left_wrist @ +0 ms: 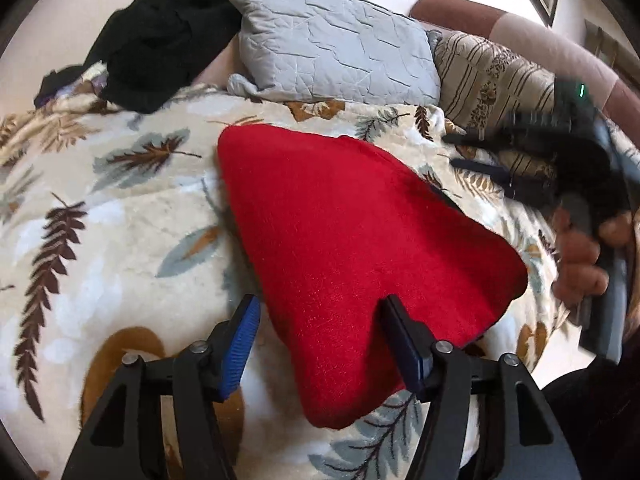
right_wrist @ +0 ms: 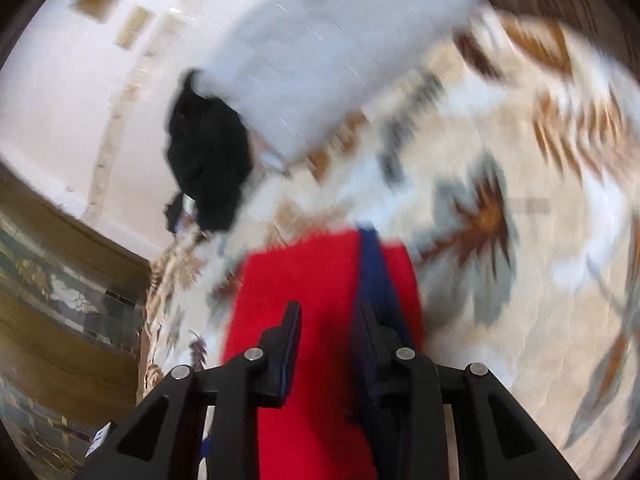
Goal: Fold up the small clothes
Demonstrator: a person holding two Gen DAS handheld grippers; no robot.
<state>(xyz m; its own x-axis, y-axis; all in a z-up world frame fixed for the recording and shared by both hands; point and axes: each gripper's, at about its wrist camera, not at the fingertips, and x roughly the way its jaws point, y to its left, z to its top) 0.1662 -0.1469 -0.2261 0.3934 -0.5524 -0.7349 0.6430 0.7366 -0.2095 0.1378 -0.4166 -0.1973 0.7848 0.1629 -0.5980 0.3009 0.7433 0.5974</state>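
Left wrist view
- Garment: the red garment point(left_wrist: 352, 248) lay on the leaf-patterned blanket point(left_wrist: 120, 216), roughly triangular, with a dark blue edge showing at its right side.
- Progress: it looked already doubled over at least once, judging by its thick rounded edges; the shape was not yet a tidy packet, so more folding seemed left. A black heap of clothing point(left_wrist: 160, 36) beside the grey pillow point(left_wrist: 332, 40) looked unfolded.
- Left gripper point(left_wrist: 320, 320): jaws spread, pinching nothing. The near corner of the red garment lay between the fingers, the right finger over the cloth, the blue-padded left finger point(left_wrist: 240, 348) just beside its edge.
- Right gripper point(left_wrist: 480, 160): blurred, held in a hand point(left_wrist: 580, 256) just beyond the garment's right side, apart from the cloth.

Right wrist view
- Picture: heavily blurred.
- Right gripper point(right_wrist: 328, 320): jaws narrowly parted; red cloth point(right_wrist: 312, 280) and a blue strip point(right_wrist: 374, 264) showed between and beyond the fingers. Whether the pads pressed on the cloth could not be told.
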